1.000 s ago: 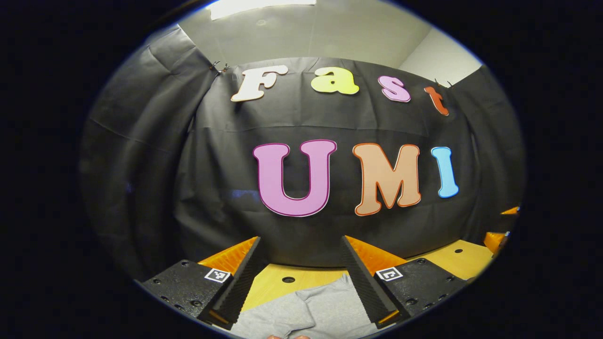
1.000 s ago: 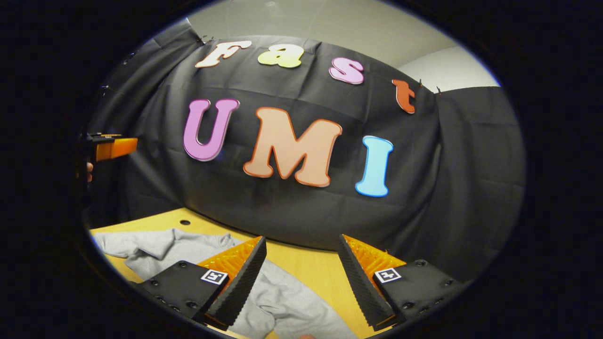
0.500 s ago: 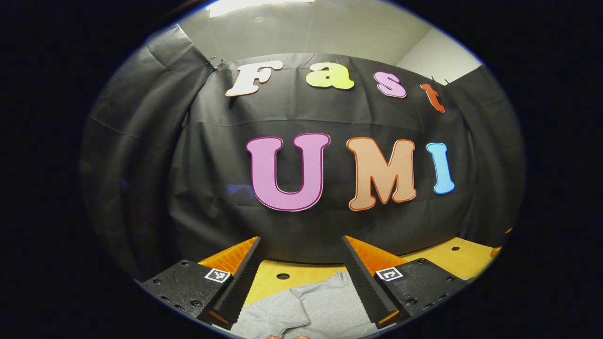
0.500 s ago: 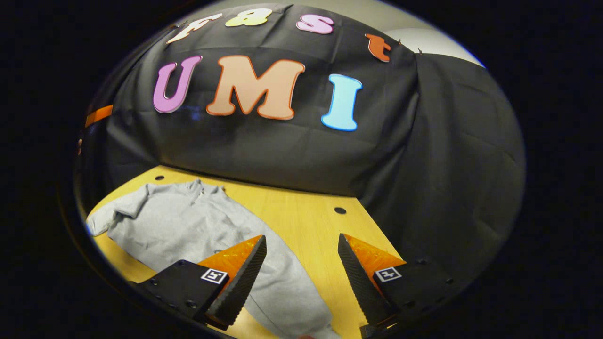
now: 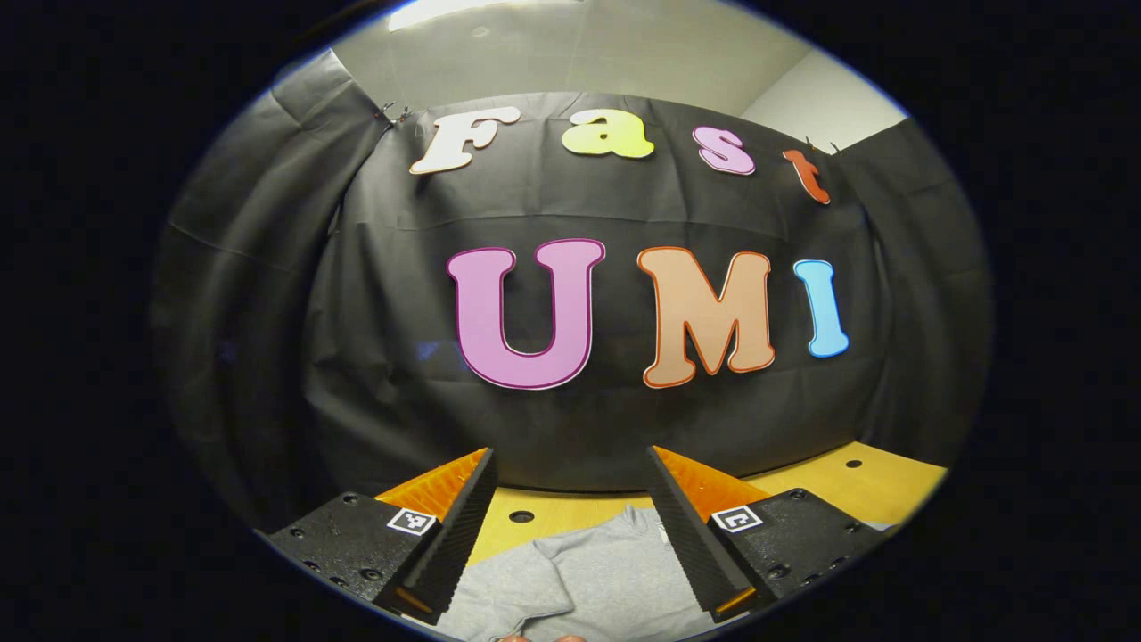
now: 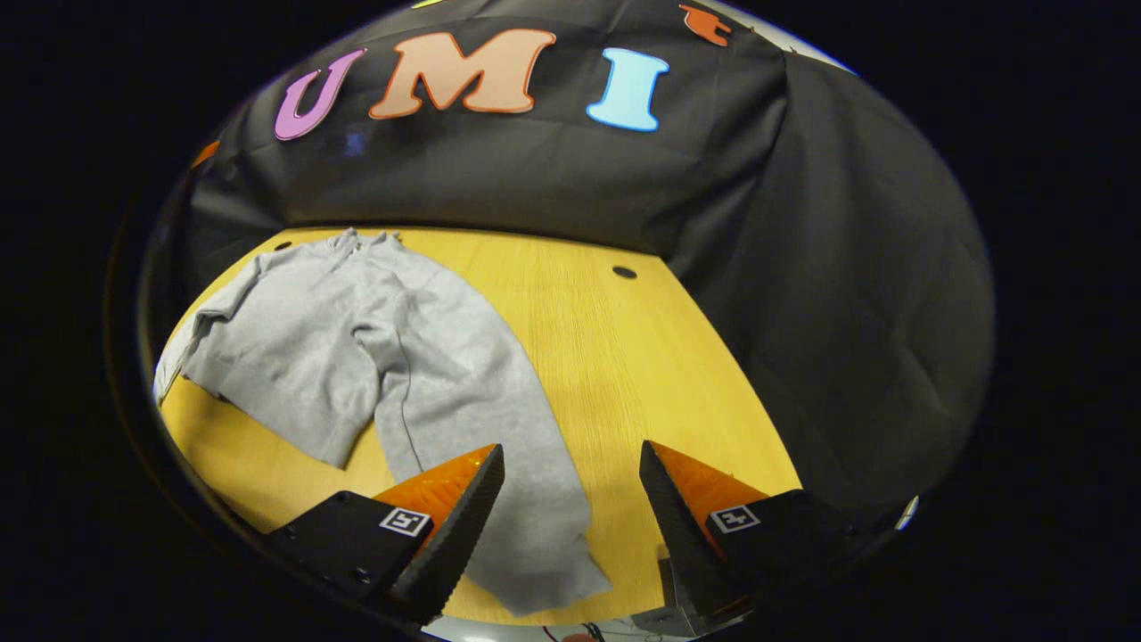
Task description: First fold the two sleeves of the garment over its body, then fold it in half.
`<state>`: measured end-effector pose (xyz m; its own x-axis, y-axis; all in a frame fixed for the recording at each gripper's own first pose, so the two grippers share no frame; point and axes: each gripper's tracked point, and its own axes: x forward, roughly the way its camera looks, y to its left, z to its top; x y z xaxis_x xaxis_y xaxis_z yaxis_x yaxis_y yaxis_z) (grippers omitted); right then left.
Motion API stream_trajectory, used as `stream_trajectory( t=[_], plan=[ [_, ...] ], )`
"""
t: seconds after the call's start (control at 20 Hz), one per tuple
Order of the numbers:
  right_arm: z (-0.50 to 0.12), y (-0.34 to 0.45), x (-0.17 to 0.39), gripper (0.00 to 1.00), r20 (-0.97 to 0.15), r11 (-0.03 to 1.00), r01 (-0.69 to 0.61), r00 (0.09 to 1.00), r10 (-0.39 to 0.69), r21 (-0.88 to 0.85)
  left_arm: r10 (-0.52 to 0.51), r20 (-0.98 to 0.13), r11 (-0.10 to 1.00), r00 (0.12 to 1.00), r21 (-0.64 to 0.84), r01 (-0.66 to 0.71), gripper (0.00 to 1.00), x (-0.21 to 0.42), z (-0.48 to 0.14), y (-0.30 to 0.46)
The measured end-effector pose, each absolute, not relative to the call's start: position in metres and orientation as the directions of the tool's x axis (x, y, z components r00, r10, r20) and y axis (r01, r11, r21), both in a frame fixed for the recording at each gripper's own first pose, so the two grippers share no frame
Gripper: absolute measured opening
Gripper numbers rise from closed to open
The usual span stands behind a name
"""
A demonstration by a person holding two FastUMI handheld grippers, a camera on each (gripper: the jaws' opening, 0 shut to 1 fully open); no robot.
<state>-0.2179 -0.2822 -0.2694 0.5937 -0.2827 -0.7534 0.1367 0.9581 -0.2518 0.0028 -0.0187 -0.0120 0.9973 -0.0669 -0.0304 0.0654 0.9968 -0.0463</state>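
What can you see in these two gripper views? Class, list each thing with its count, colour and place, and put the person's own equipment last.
Garment: one, grey, spread on the table's left part in the right gripper view, one long sleeve reaching toward the camera.
Table: one, yellow wood with small dark holes, under the garment.
Booth wall: black cloth, behind and beside the table.
Ceiling: pale, above the cloth in the left gripper view.
Left gripper: one, black and orange, jaws apart, above the garment.
Right gripper: one, black and orange, jaws apart, above the sleeve's end.
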Motion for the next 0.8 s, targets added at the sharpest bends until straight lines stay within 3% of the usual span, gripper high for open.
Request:
stream_trajectory(
  t=[0.3,0.8],
  plan=[
    [-0.307,-0.279,-0.267,0.99,-0.863,0.971,0.171,0.452,-0.226,-0.165,-0.078,-0.033,0.996,0.996,-0.038,0.077,0.93,0.003,-0.017,-0.028],
    [-0.337,-0.284,-0.306,0.98,-0.930,0.969,0.225,0.326,-0.171,-0.099,-0.100,-0.049,0.995,0.994,-0.020,0.099,0.96,0.005,-0.023,-0.040]
  ],
)
